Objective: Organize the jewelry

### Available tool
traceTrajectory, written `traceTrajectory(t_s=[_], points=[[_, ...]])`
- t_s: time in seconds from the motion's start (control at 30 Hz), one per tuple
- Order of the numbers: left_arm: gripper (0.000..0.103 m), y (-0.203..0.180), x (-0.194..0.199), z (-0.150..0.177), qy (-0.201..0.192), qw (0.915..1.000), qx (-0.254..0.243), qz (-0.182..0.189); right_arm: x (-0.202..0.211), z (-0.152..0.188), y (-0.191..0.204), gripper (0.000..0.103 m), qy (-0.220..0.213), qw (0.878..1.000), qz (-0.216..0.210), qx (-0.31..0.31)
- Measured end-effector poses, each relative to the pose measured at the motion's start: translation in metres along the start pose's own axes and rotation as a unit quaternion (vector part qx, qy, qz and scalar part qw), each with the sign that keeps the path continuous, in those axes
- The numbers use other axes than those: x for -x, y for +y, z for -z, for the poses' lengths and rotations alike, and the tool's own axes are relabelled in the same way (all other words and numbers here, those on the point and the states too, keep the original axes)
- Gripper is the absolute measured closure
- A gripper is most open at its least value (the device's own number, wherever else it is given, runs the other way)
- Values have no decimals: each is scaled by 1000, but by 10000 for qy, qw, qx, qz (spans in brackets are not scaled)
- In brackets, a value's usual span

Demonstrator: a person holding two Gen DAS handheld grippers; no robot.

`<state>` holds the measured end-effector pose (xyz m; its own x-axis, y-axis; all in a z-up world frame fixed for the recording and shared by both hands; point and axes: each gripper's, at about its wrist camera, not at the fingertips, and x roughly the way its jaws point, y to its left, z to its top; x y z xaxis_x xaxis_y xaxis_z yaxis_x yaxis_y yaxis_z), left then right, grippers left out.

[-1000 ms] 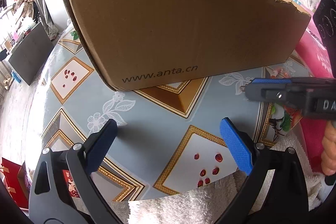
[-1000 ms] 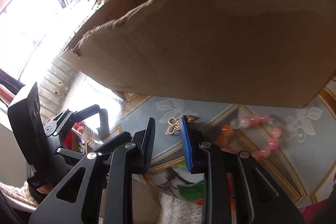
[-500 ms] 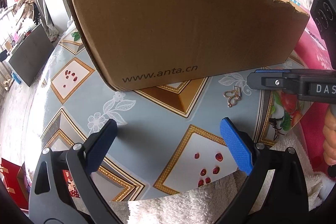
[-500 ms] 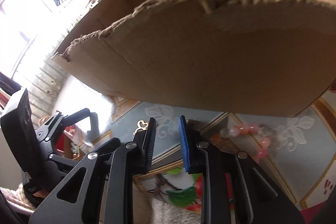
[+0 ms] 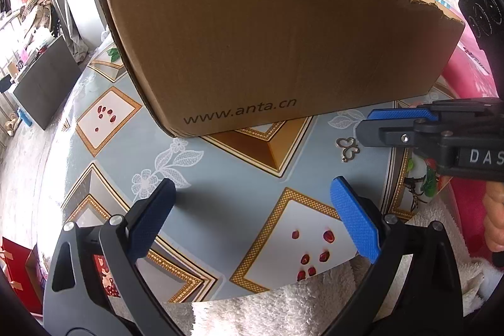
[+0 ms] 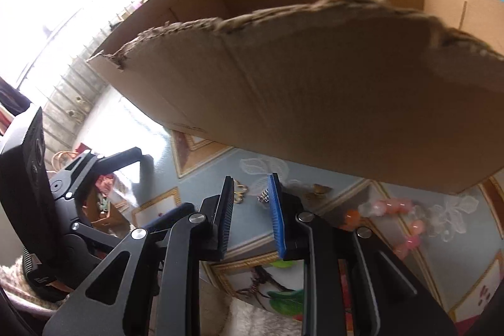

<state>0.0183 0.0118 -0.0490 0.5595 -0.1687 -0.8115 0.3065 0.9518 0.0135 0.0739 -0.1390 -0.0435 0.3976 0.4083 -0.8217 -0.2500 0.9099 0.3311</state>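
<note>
Here we are keeping the left gripper point(image 5: 252, 216) low over the table point(image 5: 239, 178) with its jaws spread wide and nothing between them, probably parked so it stays out of the way. We are holding the right gripper point(image 6: 250, 210) down near the tabletop, jaws narrowed to a small gap with nothing pinched, likely because the pieces are tiny. The gold charm point(image 5: 347, 149) is lying flat on the table just beside the right gripper's tips, close to the cardboard box point(image 5: 277, 52), which we judge to be the bin. A pink bead bracelet point(image 6: 397, 219) is lying farther right, waiting its turn.
</note>
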Motion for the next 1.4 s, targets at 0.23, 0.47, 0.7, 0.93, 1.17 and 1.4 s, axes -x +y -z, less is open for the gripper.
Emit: traceTrajectory(t_s=[0.23, 0.47, 0.7, 0.93, 1.17, 1.4], points=[[8, 0, -1, -1, 2, 10000, -2, -4, -7, 2, 13, 80, 2, 9999, -151, 69], [7, 0, -2, -2, 32, 10000, -24, 5, 16, 14, -12, 79, -219, 9996, -182, -77], [7, -1, -5, -7, 101, 9999, -42, 19, 27, 28, -38, 79, -303, 9984, -119, -472], [7, 1, -8, -10, 139, 9999, -37, 27, 42, 48, -28, 70, -332, 9994, -17, 48], [7, 0, -10, -12, 200, 9998, -38, 28, 67, 57, -38, 33, -819, 9922, 938, 55], [7, -1, -12, -14, 246, 9997, -7, 6, 64, 60, -52, 16, -786, 9799, 1831, 102]])
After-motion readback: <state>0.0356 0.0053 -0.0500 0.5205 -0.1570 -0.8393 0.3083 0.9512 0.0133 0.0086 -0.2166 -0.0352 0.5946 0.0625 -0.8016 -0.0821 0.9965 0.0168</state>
